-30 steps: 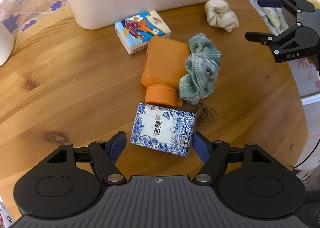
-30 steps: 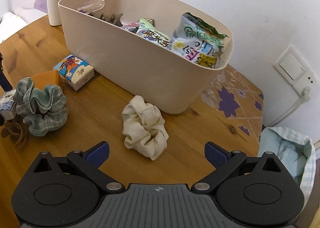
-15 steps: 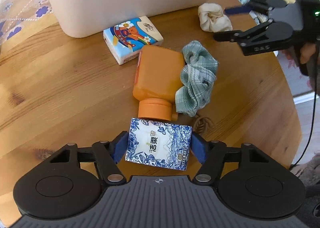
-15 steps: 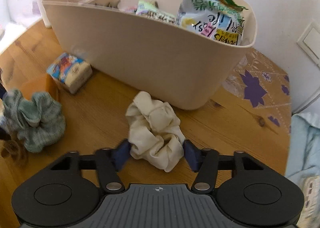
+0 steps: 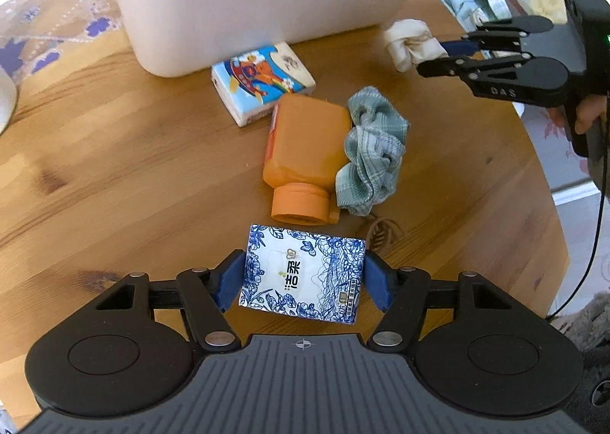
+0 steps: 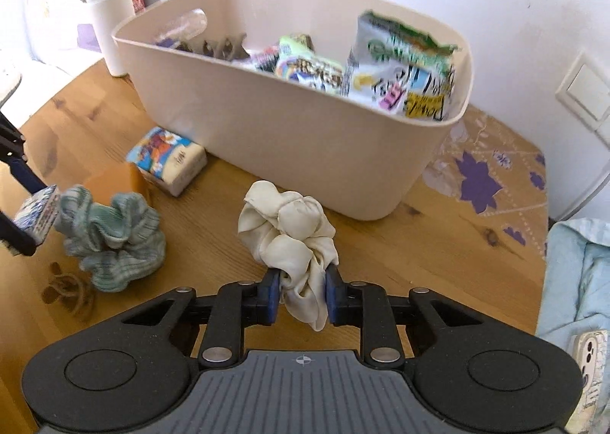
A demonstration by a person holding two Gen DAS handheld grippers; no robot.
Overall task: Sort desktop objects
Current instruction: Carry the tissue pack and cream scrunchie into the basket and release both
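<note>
Gripping two items at once, the left gripper (image 5: 303, 279) is closed on the short sides of a blue-and-white tissue pack (image 5: 303, 275), while the right gripper (image 6: 303, 296) is pinched narrowly on the lower folds of a cream scrunchie (image 6: 289, 233). Both items sit near the front of the wooden table (image 5: 114, 174), short of the beige storage bin (image 6: 297, 136); whether either is lifted clear of the wood cannot be told. The tissue pack is judged light and compressible, with a smooth film wrapper that may slip, so hold across its short sides, as shown, suits it. The scrunchie is judged very light, soft and limp; a bunched fold gives the surest purchase, and its loose loops may sag or snag on the bin rim. Count of loose items on the table: two tissue packs, namely the held one and a cartoon-printed tissue pack (image 5: 263, 81) just beside the bin; two scrunchies, namely the held one and a green checked scrunchie (image 5: 371, 151); one orange bottle (image 5: 305, 163) lying on its side, touching the green scrunchie; one brown hair tie (image 6: 70, 291). The bin already holds several snack packets (image 6: 400, 68), number uncertain.
</note>
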